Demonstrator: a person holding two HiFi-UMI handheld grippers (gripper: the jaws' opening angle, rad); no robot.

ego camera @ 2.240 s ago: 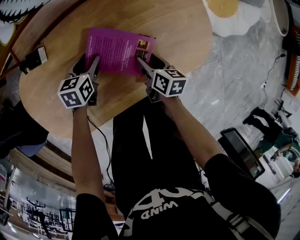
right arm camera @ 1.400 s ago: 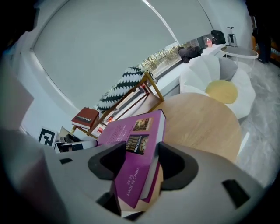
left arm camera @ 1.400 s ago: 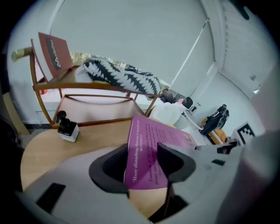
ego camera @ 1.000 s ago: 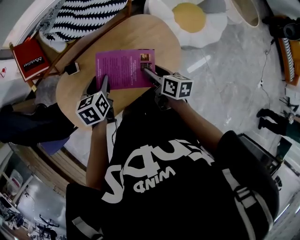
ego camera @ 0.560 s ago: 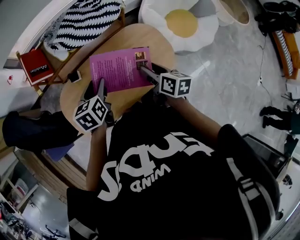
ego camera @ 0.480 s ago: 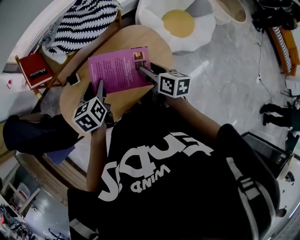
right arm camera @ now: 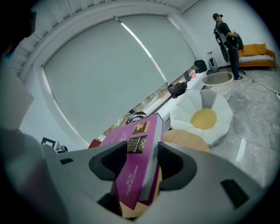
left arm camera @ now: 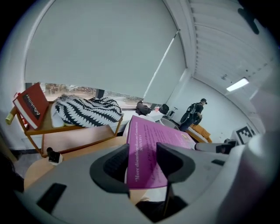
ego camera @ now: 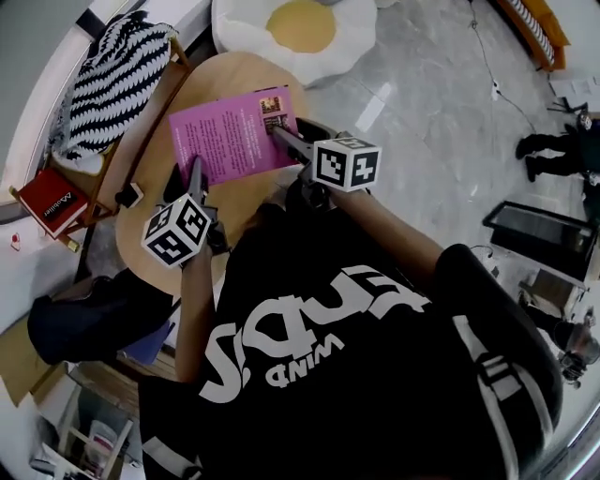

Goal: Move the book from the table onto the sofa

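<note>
Both grippers hold a magenta book (ego camera: 230, 139) slightly tilted above the round wooden table (ego camera: 230, 80). My left gripper (ego camera: 195, 169) is shut on its near left edge, and my right gripper (ego camera: 278, 134) is shut on its near right corner by the small cover pictures. In the left gripper view the book (left arm camera: 151, 148) runs between the jaws of the left gripper (left arm camera: 142, 159). The right gripper view has the book (right arm camera: 135, 173) tilted, with its page edge showing, pinched in the right gripper (right arm camera: 142, 159).
A striped cushion (ego camera: 117, 80) and a red book (ego camera: 52, 199) lie on a low rack left of the table. A small dark object (ego camera: 128, 195) sits on the table's left edge. An egg-shaped cushion (ego camera: 295, 28) lies beyond. An orange sofa (right arm camera: 256, 50) and a person (right arm camera: 225, 33) stand far off.
Both grippers have risen with the book, which has come up off the tabletop. The head view has swung, so the table now sits further to the upper left.
</note>
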